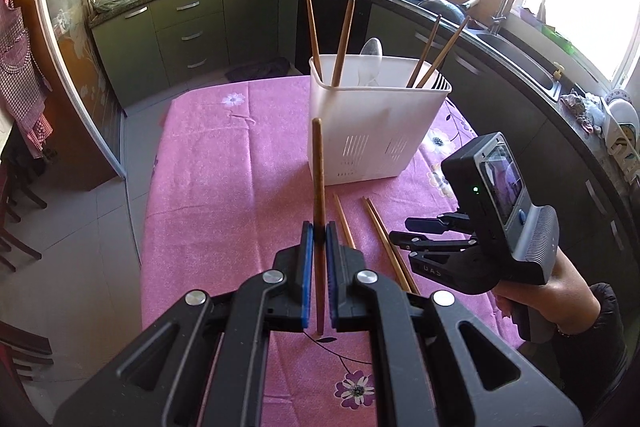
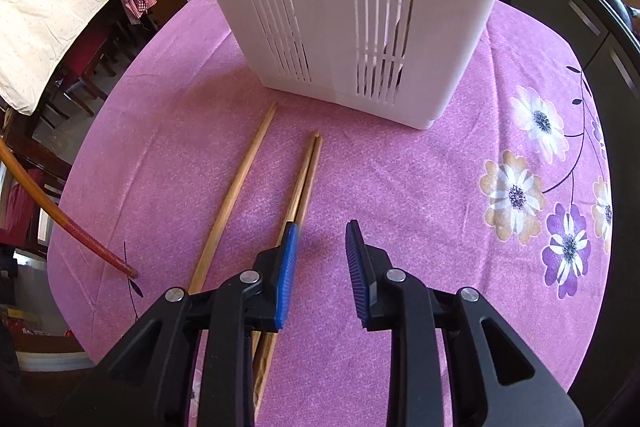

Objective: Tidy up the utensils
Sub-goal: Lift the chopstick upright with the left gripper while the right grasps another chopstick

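On the pink flowered tablecloth (image 1: 224, 187), the left gripper (image 1: 319, 239) is clamped on a dark wooden chopstick (image 1: 318, 179), held nearly upright with its long axis vertical and its lower end just above the cloth. To the right, three paler chopsticks (image 2: 304, 183) lie flat, pointing toward the white slotted utensil holder (image 1: 372, 135) (four chopsticks and a spoon already stand inside). One lies apart, two lie touching. Farther right, the right gripper (image 2: 322, 259) hovers low with its blue pads spread apart and nothing between them, its left pad over the pair. Faint letters on its body cannot be read reliably.
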Demonstrator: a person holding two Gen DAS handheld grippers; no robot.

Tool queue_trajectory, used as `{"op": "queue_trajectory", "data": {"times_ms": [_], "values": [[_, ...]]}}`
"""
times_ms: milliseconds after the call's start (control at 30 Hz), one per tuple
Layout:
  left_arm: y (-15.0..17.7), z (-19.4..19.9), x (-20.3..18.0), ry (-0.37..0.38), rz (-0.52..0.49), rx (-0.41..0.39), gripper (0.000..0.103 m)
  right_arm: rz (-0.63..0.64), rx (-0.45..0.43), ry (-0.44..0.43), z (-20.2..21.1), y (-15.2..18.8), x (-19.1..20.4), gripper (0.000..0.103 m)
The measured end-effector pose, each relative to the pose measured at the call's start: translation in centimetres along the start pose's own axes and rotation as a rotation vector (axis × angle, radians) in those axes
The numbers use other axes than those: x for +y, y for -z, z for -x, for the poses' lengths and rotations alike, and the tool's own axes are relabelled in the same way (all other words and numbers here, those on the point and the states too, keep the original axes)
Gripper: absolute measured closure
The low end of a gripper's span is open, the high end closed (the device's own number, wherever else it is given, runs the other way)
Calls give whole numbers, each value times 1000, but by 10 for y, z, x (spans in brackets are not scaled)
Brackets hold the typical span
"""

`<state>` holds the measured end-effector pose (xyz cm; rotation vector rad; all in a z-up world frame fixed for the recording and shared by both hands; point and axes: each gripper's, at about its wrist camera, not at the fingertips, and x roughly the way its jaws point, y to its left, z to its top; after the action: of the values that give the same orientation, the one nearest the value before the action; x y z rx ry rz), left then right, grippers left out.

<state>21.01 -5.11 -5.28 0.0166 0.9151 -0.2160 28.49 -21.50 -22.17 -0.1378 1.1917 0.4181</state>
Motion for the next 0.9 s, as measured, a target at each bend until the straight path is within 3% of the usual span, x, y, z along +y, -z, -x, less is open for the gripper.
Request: {"op": "queue_trajectory", "data": {"times_ms": [367,533,633,900], "values": [[4,-3,1,18,-2,14,97,43,31,60,-12,-3,23,79],[5,-2,2,17,-5,13,97,77,38,82,-21,-10,38,93],[5,-1,2,17,-7,10,97,88,25,93,-22,-11,44,96],[7,3,3,17,-6,5,97,64,-170,47,51,-6,43,97]]}}
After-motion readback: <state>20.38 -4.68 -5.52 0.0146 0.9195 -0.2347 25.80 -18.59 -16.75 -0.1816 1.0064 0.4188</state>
